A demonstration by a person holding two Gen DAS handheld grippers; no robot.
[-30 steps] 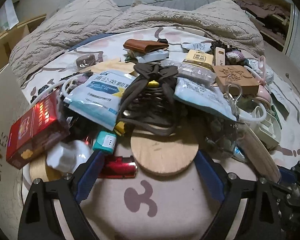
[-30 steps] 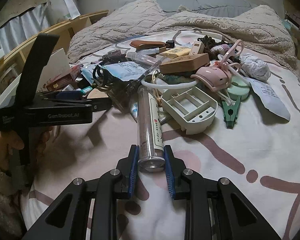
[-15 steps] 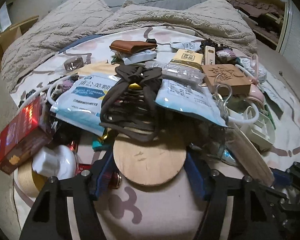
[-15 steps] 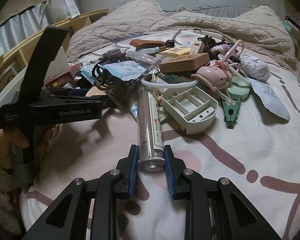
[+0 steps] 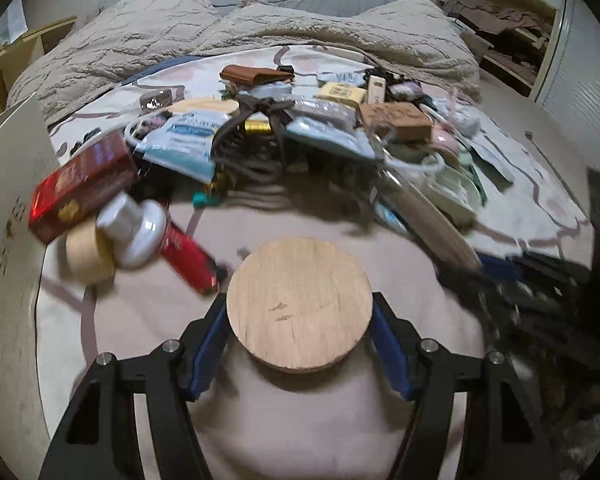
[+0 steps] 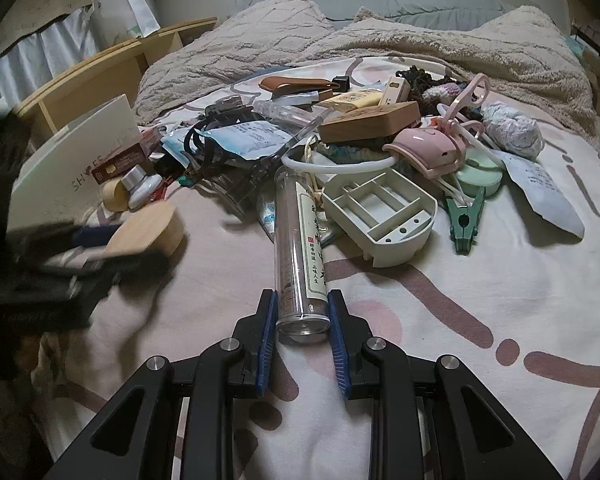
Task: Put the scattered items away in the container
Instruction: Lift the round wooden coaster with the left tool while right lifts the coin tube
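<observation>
Left wrist view: the left gripper (image 5: pixel 299 334) clamps a round wooden disc (image 5: pixel 299 304) by its rim — blue ribbed pads press on either side, and the pale grain faces the lens. The disc hangs over a soft pinkish sheet (image 5: pixel 300 420) printed with brown curving marks, nearer than the heap of clutter. Left of it lie a glossy red box (image 5: pixel 82 186), a squat white jar (image 5: pixel 134 228), a roll of tan tape (image 5: pixel 86 250) and a shiny red tube (image 5: pixel 188 258), all blurred. At the far left edge stands a flat white box wall (image 5: pixel 8 208) with grey lettering.

From the right wrist view, the right gripper (image 6: pixel 302 326) is closed on the near end of a clear plastic tube (image 6: pixel 300 248) — a long cylinder with a printed paper label inside, lying on the sheet and pointing away into the heap. Just right of the tube sits a cream plastic tray (image 6: pixel 380 214) with ribbed compartments. Farther right are a green clip (image 6: pixel 466 216), a smooth pink case (image 6: pixel 424 148) and a crumpled white wad (image 6: pixel 510 130). A wooden block (image 6: pixel 370 120) rests on top of the heap, with a fuzzy beige blanket (image 6: pixel 380 44) bunched beyond it.
</observation>
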